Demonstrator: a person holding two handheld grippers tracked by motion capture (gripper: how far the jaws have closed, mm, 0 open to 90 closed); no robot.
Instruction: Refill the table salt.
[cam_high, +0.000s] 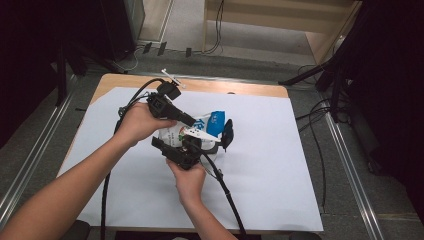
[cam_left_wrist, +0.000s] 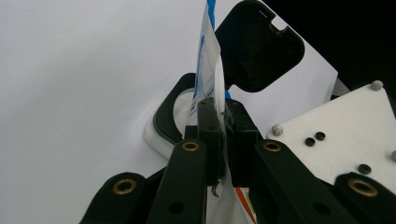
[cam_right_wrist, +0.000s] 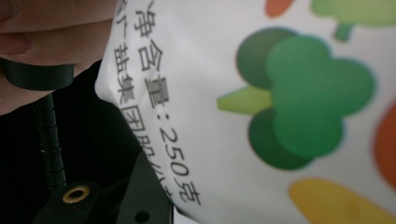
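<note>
Two grippers hold one white-and-blue bag (cam_high: 200, 129) up above the middle of the white-covered bench (cam_high: 280, 170). Left gripper (cam_left_wrist: 222, 122) has its fingers clenched on the bag's thin upper edge. Right gripper (cam_high: 187, 150) sits just under the bag, whose printed vegetables crowd its view; whether its fingers are clenched cannot be told. Below the bag lies a black-rimmed container (cam_left_wrist: 164, 116) with its hinged lid (cam_left_wrist: 257, 46) raised.

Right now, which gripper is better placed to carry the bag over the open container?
Left. The left gripper is shut on the bag's edge, directly above the container. The right gripper's hold is unclear.
</note>
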